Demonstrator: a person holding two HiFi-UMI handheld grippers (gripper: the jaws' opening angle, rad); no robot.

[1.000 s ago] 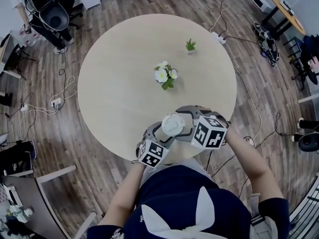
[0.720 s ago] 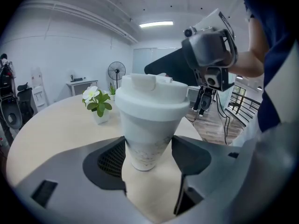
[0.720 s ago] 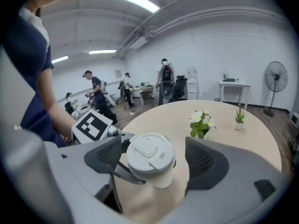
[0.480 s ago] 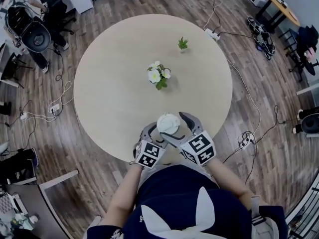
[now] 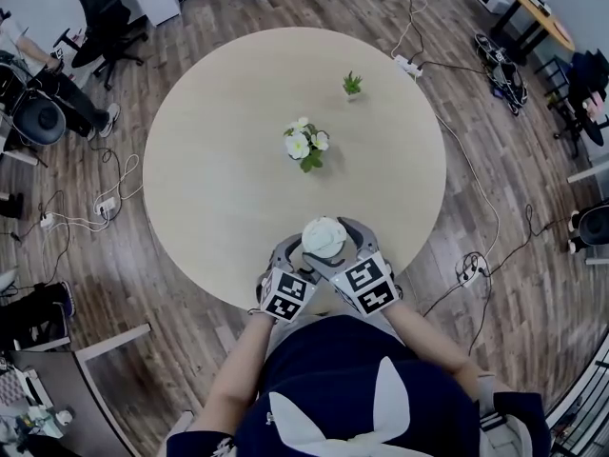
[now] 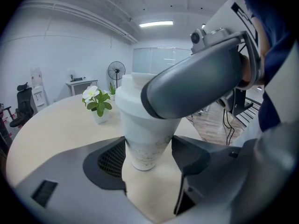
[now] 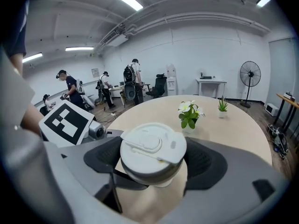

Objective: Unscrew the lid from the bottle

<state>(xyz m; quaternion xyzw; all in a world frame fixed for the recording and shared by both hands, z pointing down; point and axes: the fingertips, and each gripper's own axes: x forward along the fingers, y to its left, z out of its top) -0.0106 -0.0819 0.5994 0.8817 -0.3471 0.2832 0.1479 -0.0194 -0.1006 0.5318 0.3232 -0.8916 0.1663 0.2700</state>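
A white bottle shaped like a cup [image 6: 145,143] stands near the front edge of the round table [image 5: 219,169], right before the person. Its white lid [image 5: 324,236] [image 7: 153,146] has a raised tab and sits on top. My left gripper [image 5: 301,261] [image 6: 147,158] is shut on the bottle's lower body, a pad pressing each side. My right gripper [image 5: 333,246] [image 7: 154,158] reaches over from the right and is shut on the lid, whose rim touches both pads. One of its fingers [image 6: 201,83] crosses the left gripper view above the bottle.
A small pot of white flowers [image 5: 306,146] stands mid-table and a tiny green plant [image 5: 353,84] farther back. Office chairs [image 5: 105,17] and cables [image 5: 109,193] lie on the wooden floor around. Several people [image 7: 70,90] stand far off in the room.
The right gripper swung from the bottle's right side back toward the person, stood open off the lid half a second ago, and now clasps the lid again. The left gripper and bottle stayed.
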